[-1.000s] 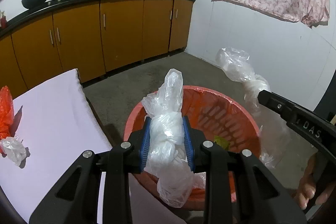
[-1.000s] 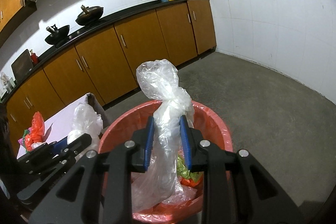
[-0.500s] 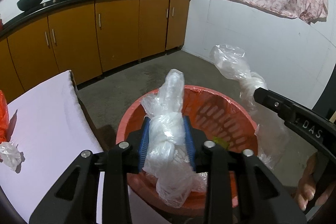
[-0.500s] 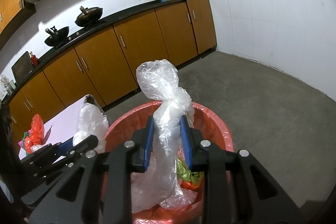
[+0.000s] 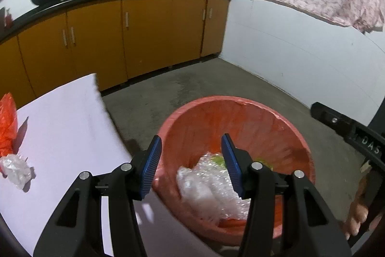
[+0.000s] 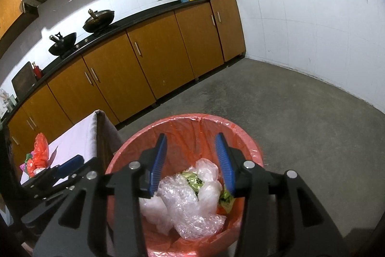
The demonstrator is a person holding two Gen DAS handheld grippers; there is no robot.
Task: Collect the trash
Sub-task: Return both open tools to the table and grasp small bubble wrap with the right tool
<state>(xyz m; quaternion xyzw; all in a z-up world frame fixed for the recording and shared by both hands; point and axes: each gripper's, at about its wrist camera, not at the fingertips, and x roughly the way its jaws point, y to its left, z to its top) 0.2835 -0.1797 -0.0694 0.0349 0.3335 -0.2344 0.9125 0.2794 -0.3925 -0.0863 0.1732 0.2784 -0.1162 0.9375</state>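
I am holding both the left gripper (image 5: 191,163) and right gripper (image 6: 193,161) with jaws just opened and empty above the basket (image 6: 252,148), targeting the light, crushable clear wrap (image 5: 14,170) at lower left by its bunched middle.

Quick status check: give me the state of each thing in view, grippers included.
left gripper: open, jaws just been opening, nothing between them
right gripper: open, jaws just been opening, nothing between them
red bin: upright, lined, partly filled
clear plastic bags: lying crumpled inside the bin
small clear wad: on the white table, uncollected
orange bag: on the table, uncollected
cabinet doors: shut
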